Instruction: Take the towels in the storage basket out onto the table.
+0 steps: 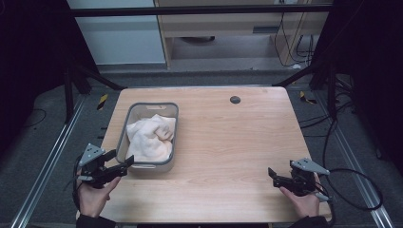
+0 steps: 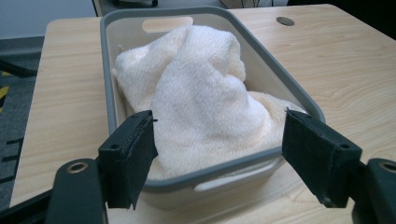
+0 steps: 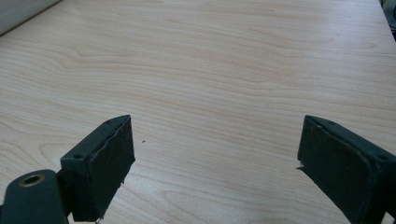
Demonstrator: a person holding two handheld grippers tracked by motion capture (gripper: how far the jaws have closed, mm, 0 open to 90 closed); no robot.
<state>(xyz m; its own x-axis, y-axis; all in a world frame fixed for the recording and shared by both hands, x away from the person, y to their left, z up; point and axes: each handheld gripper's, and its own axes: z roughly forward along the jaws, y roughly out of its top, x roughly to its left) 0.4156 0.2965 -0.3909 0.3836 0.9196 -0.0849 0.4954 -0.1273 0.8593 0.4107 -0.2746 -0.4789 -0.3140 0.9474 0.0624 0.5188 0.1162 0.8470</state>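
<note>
From the high view, a cream towel [image 1: 151, 138] lies bunched in a grey bin [image 1: 124, 130] at the counter's [image 1: 228, 152] left, the left tool [image 1: 124, 164] just before it. In the left gripper view, that tool's jaws stand spread and empty; the towel [image 2: 201, 98] looks soft and light, best pinched at its raised fold. In the right gripper view, the right tool [image 3: 215, 158] hangs spread over bare counter.

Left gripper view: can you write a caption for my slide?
Open left tongs in front of a grey bin holding a crumpled cream towel on a wooden table.

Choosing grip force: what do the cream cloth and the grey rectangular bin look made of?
Cream cloth: looks like cotton terry towelling, with a fuzzy looped nap and soft folds. Grey rectangular bin: probably moulded plastic, with smooth matte, slightly translucent walls and rounded corners.
</note>
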